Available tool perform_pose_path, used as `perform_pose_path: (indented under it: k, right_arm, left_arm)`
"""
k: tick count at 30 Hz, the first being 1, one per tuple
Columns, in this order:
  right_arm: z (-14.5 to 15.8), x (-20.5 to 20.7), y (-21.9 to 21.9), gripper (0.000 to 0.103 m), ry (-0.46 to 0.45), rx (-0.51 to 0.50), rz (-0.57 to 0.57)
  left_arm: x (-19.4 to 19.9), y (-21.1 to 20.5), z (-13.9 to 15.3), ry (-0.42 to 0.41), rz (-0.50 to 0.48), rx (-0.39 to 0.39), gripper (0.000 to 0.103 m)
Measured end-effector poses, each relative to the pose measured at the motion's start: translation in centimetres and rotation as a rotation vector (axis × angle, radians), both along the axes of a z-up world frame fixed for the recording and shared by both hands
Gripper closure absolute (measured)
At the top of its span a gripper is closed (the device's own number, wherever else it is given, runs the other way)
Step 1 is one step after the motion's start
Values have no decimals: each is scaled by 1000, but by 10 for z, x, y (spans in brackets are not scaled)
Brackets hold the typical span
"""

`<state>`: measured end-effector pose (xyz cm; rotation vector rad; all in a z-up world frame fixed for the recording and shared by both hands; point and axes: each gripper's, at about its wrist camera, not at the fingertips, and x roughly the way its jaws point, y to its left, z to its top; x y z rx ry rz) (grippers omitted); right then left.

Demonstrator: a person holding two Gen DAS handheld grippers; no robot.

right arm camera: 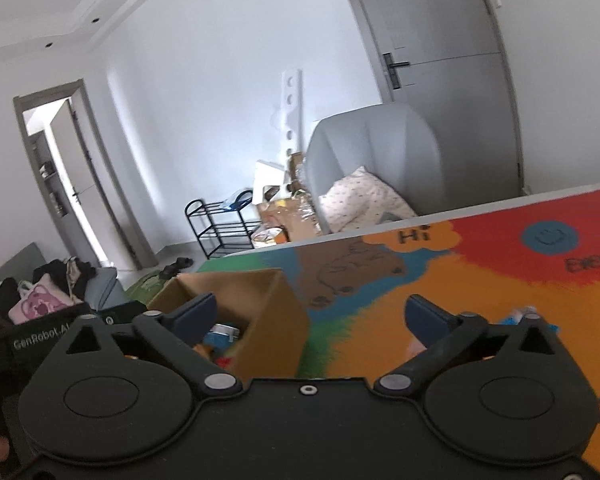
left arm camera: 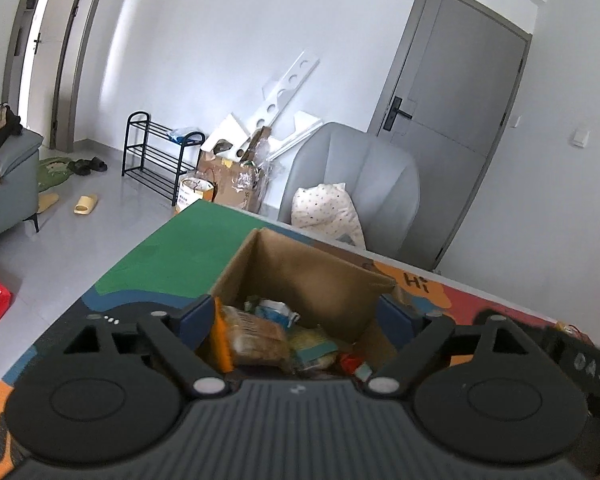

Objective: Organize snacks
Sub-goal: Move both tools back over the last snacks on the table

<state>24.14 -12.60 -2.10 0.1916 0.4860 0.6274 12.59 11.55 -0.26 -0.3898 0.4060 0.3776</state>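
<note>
Snacks (left arm camera: pixel 260 336), at least four packets, lie inside one open cardboard box (left arm camera: pixel 324 280) on one colourful mat (right arm camera: pixel 480 280). Two grippers are spread apart and empty: the left gripper (left arm camera: pixel 296 312) over the box, the right gripper (right arm camera: pixel 312 316) beside it.

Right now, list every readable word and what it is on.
"Hi": orange patch of the mat, seen in both views.
"GenRobot.AI": black left gripper body, last letters unclear.
"OAS": black right gripper body, partial.
Dark word on the mat's red area: cut off, unreadable.
Snack packs in the box: print too blurred.
</note>
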Motion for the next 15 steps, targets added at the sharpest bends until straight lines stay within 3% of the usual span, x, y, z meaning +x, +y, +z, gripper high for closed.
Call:
perform_pose_path:
  k: [15]
  right_arm:
    - [-10, -8, -85, 0, 2, -14, -158]
  left_arm:
    - [30, -71, -5, 78, -164, 38, 14]
